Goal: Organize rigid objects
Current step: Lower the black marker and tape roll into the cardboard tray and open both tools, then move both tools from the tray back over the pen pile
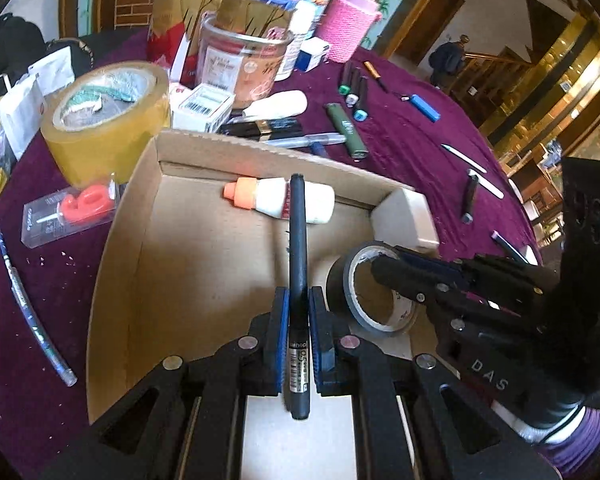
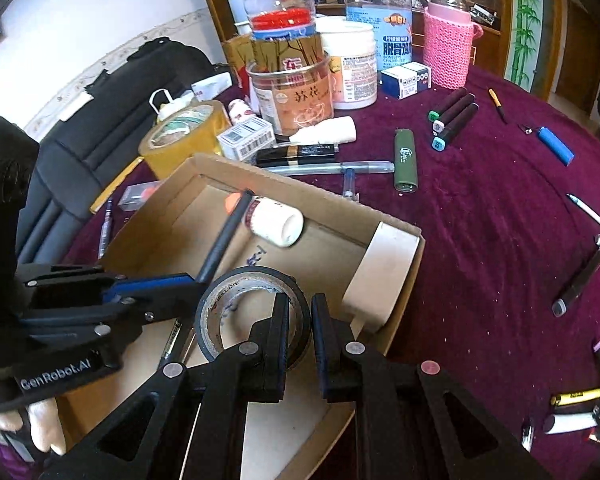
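Purple tablecloth [image 2: 480, 216] carries a box [image 1: 188, 152] already holding a bottle [image 1: 280, 200], while the left gripper [image 1: 299, 312] clamps a pen [image 1: 298, 240] and the right gripper [image 2: 300, 320] pinches tape [image 2: 236, 300] over it; many pens remain outside.

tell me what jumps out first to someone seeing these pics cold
Two black grippers meet over an open cardboard box on a cluttered purple tablecloth. The left gripper is shut on a black pen, and the right gripper pinches the wall of a black tape roll. Inside the box, an orange-capped white bottle lies by the far wall, while a pink knitted jar sleeve stands out at the back of the table.
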The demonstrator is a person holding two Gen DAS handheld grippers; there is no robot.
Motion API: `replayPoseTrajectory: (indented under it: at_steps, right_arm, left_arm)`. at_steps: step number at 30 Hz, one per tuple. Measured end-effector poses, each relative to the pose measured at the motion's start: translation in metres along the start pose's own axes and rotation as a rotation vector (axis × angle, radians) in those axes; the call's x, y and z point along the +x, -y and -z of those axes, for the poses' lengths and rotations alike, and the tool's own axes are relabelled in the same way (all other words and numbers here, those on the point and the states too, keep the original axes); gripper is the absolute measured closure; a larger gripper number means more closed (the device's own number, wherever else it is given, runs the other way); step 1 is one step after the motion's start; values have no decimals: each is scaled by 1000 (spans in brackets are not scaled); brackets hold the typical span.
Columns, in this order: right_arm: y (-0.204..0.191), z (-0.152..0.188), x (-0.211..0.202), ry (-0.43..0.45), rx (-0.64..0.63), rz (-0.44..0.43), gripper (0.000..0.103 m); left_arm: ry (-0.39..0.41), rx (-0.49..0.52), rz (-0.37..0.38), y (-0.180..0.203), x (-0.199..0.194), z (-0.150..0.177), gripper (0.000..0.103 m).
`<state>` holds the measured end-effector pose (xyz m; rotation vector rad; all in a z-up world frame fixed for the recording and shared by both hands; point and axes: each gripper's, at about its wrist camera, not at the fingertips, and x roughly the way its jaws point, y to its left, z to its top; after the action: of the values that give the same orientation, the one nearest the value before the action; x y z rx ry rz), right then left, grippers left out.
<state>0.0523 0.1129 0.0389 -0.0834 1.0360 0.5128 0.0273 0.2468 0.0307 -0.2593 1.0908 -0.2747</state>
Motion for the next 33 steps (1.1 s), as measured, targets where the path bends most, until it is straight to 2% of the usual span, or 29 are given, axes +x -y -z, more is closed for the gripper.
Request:
replayPoseTrajectory:
  at_steps: [2,4,6,8,10,13,17,21,22,23,24,25,26,27,29,33]
  right_arm:
    - [-1,-1,6,-10,-6,14,89]
    - [-2,-1,7,-12,-16,20,88]
    - [-3,-1,4,-13,-20,34,83]
    - [-1,-1,-5,6,-7,20,75]
    - [7,3,-25,41,18,-25,68]
    - [24,18,-59,110,42,-16,54]
    - [71,60,-116,238,121,48,41]
    - [124,104,-163,341,221,227,35]
    - [139,118,-176,375,248,299,17]
    - [149,124,-183,388,265,349,4]
    - [167,134,-189,389,288,413,1]
    - [182,141,-191,365,304,439,1]
    - [205,147,-192,304,339,449,1]
    - [229,156,-194,267,403,429,3]
    - [272,177,-206,282,542,336,3]
    - [323,199,-215,299,696,224,3]
  left_arm:
    - [2,-22,-14,-3,1,2,94]
    - [6,-37,-13,-4,-1,5,85]
    - [24,-52,-6,-4,-10,10,60]
    - [48,-58,-8,-2,-22,14,53]
    - [68,-70,-11,1,-34,21,53]
    - [99,-92,-11,9,-57,34,49]
    - [213,-52,41,49,-94,52,30]
    - [263,6,135,99,-105,68,25]
    - [275,37,160,116,-106,76,23]
    - [289,67,178,131,-105,84,18]
    - [297,80,186,140,-103,89,17]
    - [309,94,195,153,-98,97,17]
    - [311,100,199,161,-93,101,17]
    - [301,104,204,172,-83,108,17]
    - [257,100,219,182,-67,116,17]
    - [178,92,236,194,-42,128,17]
